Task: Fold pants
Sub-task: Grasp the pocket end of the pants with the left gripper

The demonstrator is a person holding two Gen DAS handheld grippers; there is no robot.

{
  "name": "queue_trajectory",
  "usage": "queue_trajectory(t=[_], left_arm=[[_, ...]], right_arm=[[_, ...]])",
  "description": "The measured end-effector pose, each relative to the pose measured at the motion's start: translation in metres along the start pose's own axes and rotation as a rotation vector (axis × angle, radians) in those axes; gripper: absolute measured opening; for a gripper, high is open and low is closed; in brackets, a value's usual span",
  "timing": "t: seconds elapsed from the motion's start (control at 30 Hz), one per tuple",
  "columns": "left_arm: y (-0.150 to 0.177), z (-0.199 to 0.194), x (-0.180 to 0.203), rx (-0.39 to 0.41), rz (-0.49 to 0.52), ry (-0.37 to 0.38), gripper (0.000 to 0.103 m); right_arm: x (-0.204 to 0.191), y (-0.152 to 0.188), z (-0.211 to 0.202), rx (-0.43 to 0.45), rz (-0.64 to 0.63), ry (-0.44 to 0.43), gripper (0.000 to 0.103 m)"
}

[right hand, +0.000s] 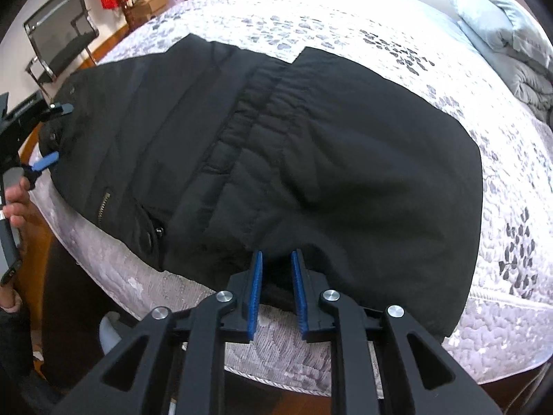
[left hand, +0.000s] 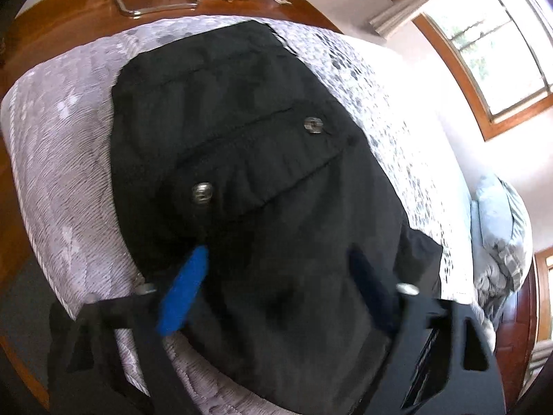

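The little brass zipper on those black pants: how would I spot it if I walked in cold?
Start at the bed with the pale patterned quilt; the black pants lie across it. Follow their near edge toward the hand-held left gripper to the short brass zipper, slanting beside a pocket. It is the only gold-toned line on the dark cloth; the nearby snap is round and dark.

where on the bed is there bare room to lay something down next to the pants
The widest bare quilt lies beyond the black pants, running toward the grey pillow. Another open strip lies right of the pants by the bed's near corner. The near edge is crowded: both the right gripper and left gripper work there.
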State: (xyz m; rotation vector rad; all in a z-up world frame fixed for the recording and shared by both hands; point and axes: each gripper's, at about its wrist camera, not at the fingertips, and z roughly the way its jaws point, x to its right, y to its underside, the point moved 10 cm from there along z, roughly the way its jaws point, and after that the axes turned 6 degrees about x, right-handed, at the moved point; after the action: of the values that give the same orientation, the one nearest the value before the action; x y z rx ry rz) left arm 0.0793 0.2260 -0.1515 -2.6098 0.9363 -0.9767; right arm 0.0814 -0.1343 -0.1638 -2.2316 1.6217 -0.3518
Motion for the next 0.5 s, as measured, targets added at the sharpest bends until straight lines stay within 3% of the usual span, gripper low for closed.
queue_trajectory(t=[0.03,0.07,0.13,0.17,0.33,0.4,0.47,0.5], left_arm=[[-0.001,0.0,-0.002,0.004,-0.006,0.003,0.056],[-0.001,0.001,-0.002,0.004,-0.014,0.018,0.035],[0.002,0.004,0.004,-0.041,-0.028,0.108,0.006],[0.004,0.006,0.004,-0.06,-0.04,0.117,0.003],[0.004,0.0,0.0,-0.031,-0.052,0.077,0.007],[0.003,-0.006,-0.009,0.007,-0.046,0.008,0.023],[-0.002,-0.011,-0.013,0.041,-0.039,-0.003,0.05],[-0.003,-0.013,-0.014,0.038,-0.031,0.01,0.05]], right_arm=[[0.0,0.0,0.001,-0.007,-0.003,0.006,0.018],[0.0,0.0,0.002,-0.014,-0.003,0.011,0.018],[0.0,0.001,0.004,-0.024,-0.004,0.019,0.018],[0.0,0.002,0.005,-0.028,-0.007,0.025,0.018],[0.0,0.002,0.009,-0.041,-0.011,0.039,0.018],[0.001,0.001,0.01,-0.044,-0.009,0.038,0.018],[0.001,0.002,0.011,-0.045,-0.007,0.036,0.018],[0.001,0.001,0.012,-0.046,-0.007,0.036,0.018]])
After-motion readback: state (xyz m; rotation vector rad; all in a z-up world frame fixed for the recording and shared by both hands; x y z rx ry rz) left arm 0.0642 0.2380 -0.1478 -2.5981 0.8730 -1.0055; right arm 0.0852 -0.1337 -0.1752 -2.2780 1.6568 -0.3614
